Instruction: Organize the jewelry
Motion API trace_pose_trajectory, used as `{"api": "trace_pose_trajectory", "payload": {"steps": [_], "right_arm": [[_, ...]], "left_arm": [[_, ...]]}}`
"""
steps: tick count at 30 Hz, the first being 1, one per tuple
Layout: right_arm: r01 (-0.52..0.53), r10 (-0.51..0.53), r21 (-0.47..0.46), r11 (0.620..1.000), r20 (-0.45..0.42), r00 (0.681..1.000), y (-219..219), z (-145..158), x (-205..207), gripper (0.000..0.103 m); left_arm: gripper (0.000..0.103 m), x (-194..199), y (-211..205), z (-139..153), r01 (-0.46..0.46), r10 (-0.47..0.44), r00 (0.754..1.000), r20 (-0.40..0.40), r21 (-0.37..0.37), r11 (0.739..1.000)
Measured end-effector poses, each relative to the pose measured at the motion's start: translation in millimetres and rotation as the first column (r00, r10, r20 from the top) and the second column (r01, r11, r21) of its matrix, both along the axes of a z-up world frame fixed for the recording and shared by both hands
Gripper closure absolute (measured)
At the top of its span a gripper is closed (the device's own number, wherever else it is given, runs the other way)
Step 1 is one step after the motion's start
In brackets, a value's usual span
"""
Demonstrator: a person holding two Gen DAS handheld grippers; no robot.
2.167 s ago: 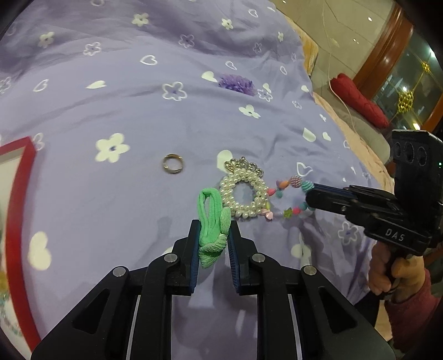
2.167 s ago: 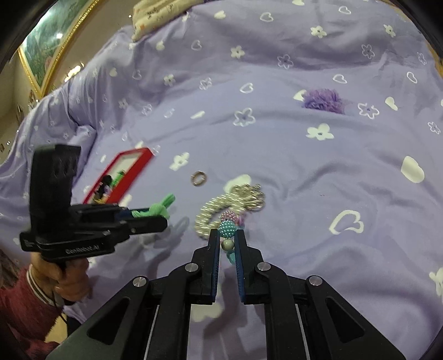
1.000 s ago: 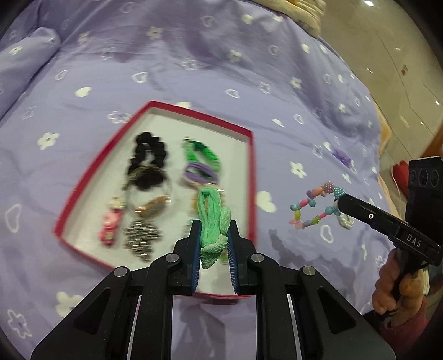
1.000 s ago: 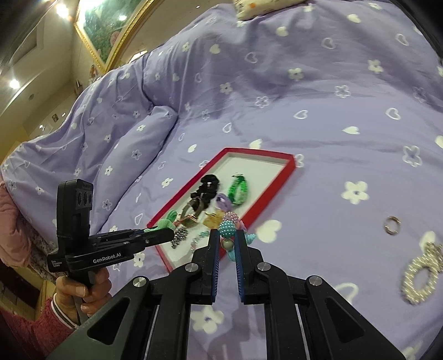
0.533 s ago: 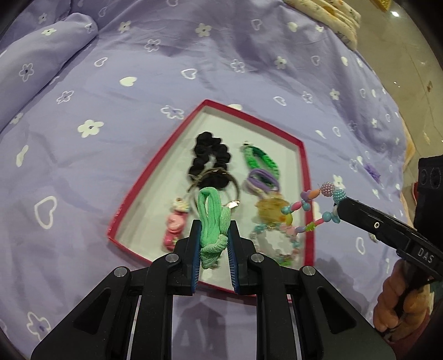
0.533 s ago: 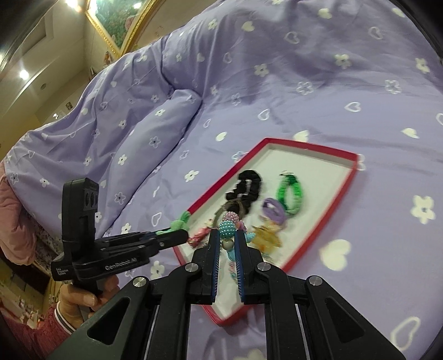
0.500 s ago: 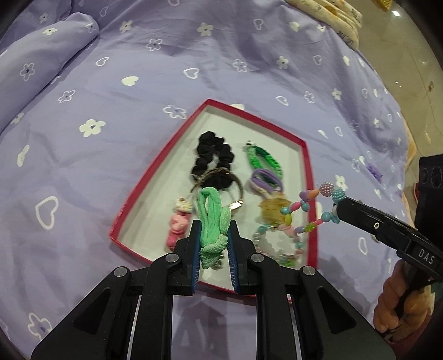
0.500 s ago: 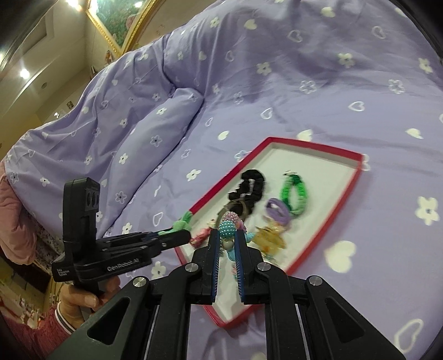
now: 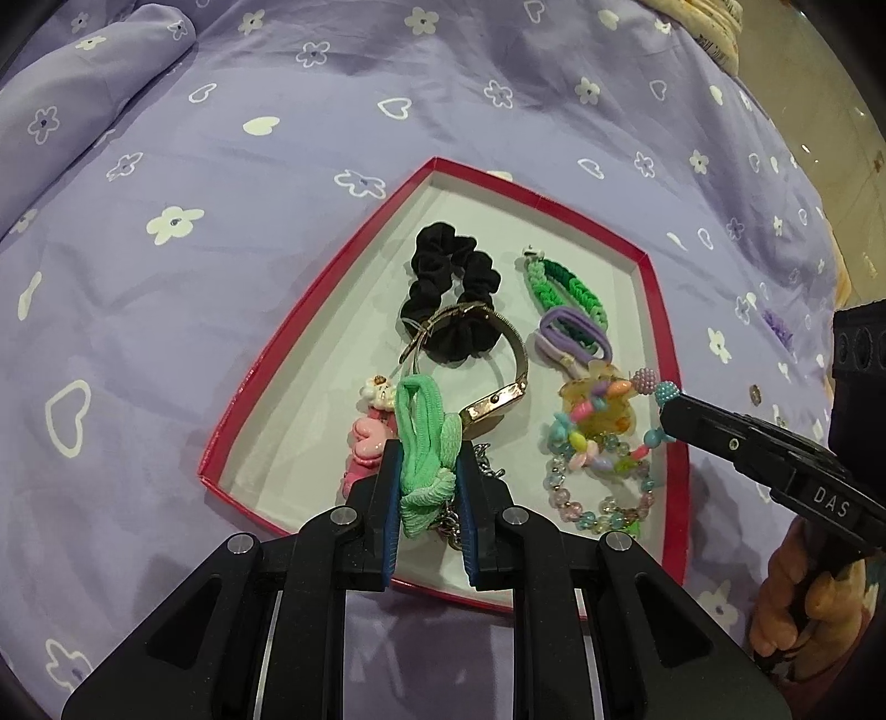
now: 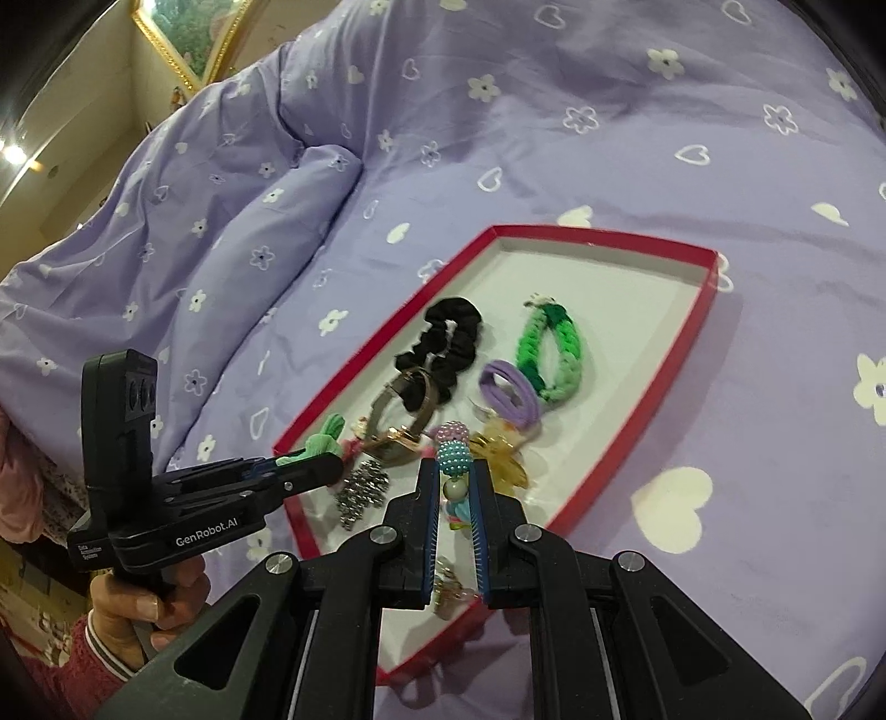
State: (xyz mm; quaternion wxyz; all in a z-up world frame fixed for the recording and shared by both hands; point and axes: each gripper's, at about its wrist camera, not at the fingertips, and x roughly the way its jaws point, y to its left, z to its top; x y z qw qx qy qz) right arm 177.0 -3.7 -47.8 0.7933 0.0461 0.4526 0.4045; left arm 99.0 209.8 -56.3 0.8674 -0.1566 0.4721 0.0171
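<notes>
Room: we see a gilt picture frame [image 10: 183, 50] and cream wall at the upper left of the right wrist view; a pale floor runs along the right edge of the left wrist view.
Surface: a bed under a purple cover [image 9: 221, 232] printed with white flowers and hearts; no counter here.
Tray: a shallow red-rimmed tray [image 9: 326, 299] lies on the cover, centre of both views, its long axis running up the frame away from us.
Tray contents: black scrunchie [image 9: 451, 288], green braided band [image 9: 570, 291], purple hair tie [image 9: 573, 335], a watch [image 9: 498, 387] and other small pieces.
Left tongs: the left tongs [image 9: 429, 493] are clamped on a green hair tie [image 9: 423, 437], which stands up above the tips over the near end of the tray.
Right tongs: the right tongs [image 10: 455, 498] are pinched together on a bead bracelet [image 10: 453, 454], hanging over the tray's near right part.
Key relation: both loads sit above the tray's crowded near end; bare floor lies farther up, towards the far rim.
Nearer hand: we judge neither clearly nearer; each looks ready to let go once lowered.
</notes>
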Motion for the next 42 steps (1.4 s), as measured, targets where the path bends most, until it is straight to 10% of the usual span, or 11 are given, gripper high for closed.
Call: {"api": "trace_pose_trajectory", "payload": {"steps": [23,35,42], "right_arm": [[-0.015,0.015,-0.047,0.999,-0.003,1.000,6,-11,-1,0.088],[0.001,-0.001,-0.024,1.000,-0.015,1.000,4,-9,-1,0.085],[0.023,-0.024,0.019,1.000,0.006,1.000,-2,2,-6,0.060]], "left_arm": [[0.075,-2,1,-3,-0.015,0.015,1.000,-0.012,0.011,1.000],[0.054,-5,0,1,-0.029,0.029,1.000,-0.010,0.002,1.000],[0.024,-12,-2,12,-0.043,0.043,0.999,0.016,0.016,0.999]]}}
